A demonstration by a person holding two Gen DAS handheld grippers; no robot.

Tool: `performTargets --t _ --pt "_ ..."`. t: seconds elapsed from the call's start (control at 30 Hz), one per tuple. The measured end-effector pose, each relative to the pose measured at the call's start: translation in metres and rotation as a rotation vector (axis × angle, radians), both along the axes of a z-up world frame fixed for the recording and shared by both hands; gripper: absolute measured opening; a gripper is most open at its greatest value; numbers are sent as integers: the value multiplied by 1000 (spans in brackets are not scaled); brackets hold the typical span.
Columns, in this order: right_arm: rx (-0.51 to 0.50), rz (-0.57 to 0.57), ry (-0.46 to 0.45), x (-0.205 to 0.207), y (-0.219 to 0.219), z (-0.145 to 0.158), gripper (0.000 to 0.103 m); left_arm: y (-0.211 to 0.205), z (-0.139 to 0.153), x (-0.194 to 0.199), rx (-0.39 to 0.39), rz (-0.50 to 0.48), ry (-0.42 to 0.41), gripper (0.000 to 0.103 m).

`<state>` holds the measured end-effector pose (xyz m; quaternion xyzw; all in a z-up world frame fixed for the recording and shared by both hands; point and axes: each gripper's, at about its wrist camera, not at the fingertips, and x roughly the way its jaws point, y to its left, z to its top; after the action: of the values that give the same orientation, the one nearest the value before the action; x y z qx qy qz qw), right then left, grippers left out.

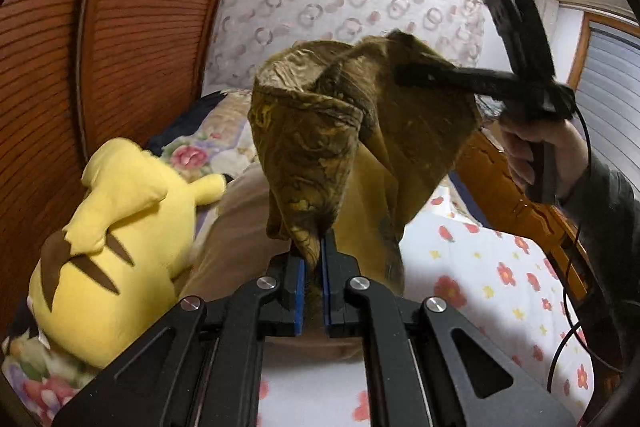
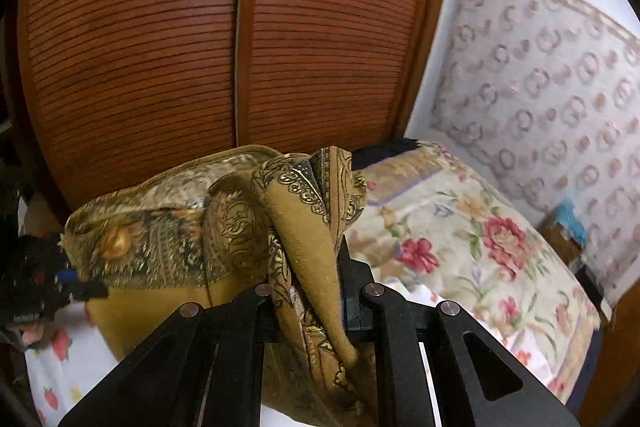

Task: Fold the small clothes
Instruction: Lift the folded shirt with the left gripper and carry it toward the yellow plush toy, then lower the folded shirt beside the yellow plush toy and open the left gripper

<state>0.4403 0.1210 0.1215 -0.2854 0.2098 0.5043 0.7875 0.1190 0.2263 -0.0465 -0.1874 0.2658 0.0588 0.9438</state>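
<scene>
Left gripper (image 1: 315, 259): fingers pressed together on a corner of the patterned brown cloth (image 1: 320, 131), which rises straight ahead of the fingertips, clear of the bed (image 1: 480, 291). Right gripper (image 2: 320, 251): fingers clamped on another bunched edge of the cloth; fabric drapes back over them. A yellow plush toy (image 1: 116, 243) lies left of the left fingers.

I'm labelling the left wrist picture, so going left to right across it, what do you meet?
Wooden louvered door → yellow plush toy → olive patterned garment, pinched in the left claw → right claw gripping its far edge → person's hand → wooden bed frame.
</scene>
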Motion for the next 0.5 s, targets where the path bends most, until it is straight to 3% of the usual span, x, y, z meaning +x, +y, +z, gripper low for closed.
performTargets --t 0.23,0.33,0.4,0.5 --pt "-15 -28 49 38 54 -19 16 18 -22 -4 -23 37 63 7" --pt "5 -110 99 50 71 -21 29 20 -26 -2 -18 40 81 7" --pt "28 -150 81 51 78 -17 45 23 -28 -2 -22 46 97 7" --pt "64 -170 27 32 74 -12 47 25 -34 -1 -26 56 119 7"
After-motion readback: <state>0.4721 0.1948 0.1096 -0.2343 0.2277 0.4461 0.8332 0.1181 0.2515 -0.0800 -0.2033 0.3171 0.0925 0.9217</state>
